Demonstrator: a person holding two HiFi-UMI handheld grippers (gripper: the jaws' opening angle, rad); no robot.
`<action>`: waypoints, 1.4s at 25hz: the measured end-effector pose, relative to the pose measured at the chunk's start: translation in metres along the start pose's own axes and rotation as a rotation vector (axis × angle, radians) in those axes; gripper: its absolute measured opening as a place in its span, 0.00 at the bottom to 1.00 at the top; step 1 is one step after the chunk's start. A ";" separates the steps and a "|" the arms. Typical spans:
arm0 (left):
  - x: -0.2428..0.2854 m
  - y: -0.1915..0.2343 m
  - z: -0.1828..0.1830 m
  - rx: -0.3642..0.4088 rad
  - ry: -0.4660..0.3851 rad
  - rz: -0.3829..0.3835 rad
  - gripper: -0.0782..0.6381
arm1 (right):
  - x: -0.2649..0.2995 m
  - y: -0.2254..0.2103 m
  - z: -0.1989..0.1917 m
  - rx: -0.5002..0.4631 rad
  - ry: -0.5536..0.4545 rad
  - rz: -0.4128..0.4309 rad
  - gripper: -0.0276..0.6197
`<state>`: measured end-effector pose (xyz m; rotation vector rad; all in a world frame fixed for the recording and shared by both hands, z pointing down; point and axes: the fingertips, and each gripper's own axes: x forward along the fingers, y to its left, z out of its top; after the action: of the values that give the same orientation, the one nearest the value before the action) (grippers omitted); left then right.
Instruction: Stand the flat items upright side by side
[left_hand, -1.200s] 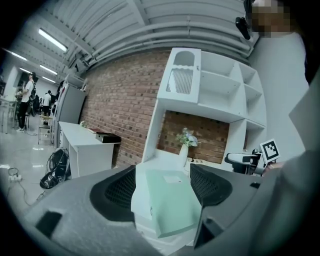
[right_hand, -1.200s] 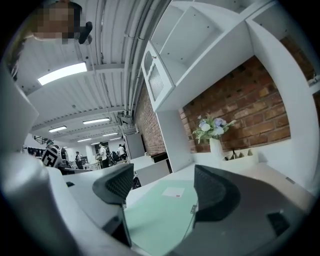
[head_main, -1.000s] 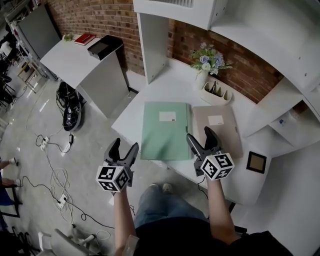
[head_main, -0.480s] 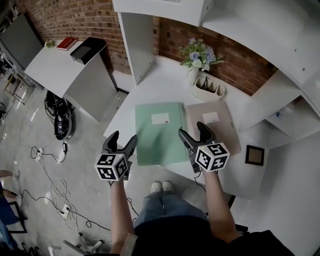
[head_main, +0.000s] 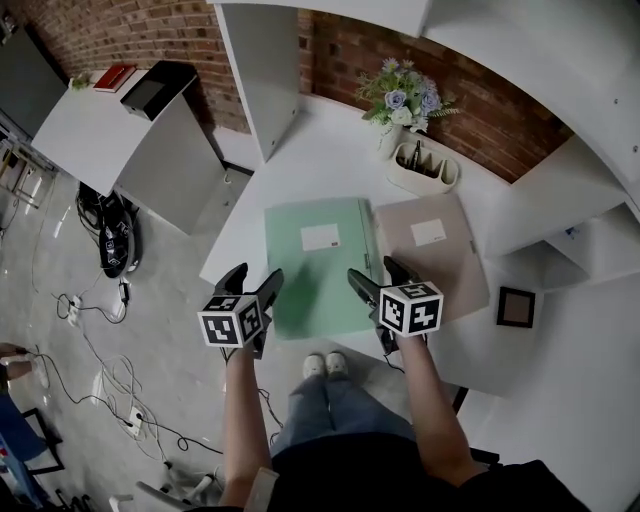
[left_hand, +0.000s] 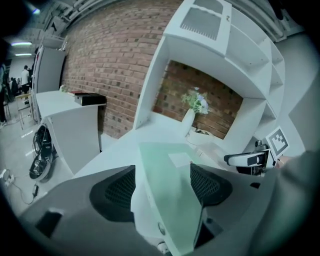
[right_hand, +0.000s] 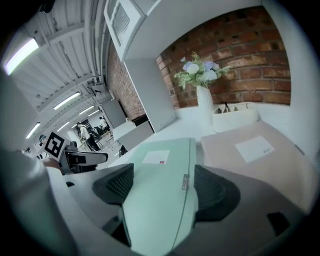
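On the white desk (head_main: 330, 160) below the brick wall (head_main: 480, 110), the green folder (head_main: 315, 270) and beige folder (head_main: 430, 250) lie flat side by side, neither stood up yet, while you angle your left gripper (head_main: 256, 276) and right gripper (head_main: 374, 273) down at the green one's near corners, jaws apart, gripping nothing.

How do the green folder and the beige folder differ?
Colour: the green folder is mint, the beige folder tan. Place: green lies left, beige right. The left hand-held gripper and right hand-held gripper, both open, straddle the green folder's near corners; neither is at the beige folder. Both lie flat on the desk.
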<state>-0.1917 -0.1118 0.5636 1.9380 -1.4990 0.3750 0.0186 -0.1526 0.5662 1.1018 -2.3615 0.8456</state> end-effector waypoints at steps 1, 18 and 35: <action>0.004 0.001 -0.004 -0.007 0.016 -0.002 0.55 | 0.004 -0.002 -0.004 0.007 0.017 -0.007 0.60; 0.044 0.007 -0.041 -0.078 0.195 -0.028 0.55 | 0.039 -0.025 -0.044 0.098 0.193 -0.093 0.63; 0.062 0.008 -0.062 -0.127 0.338 -0.064 0.55 | 0.061 -0.030 -0.062 0.191 0.283 -0.121 0.65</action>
<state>-0.1707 -0.1197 0.6483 1.7185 -1.2098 0.5362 0.0112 -0.1600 0.6575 1.1037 -1.9953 1.1197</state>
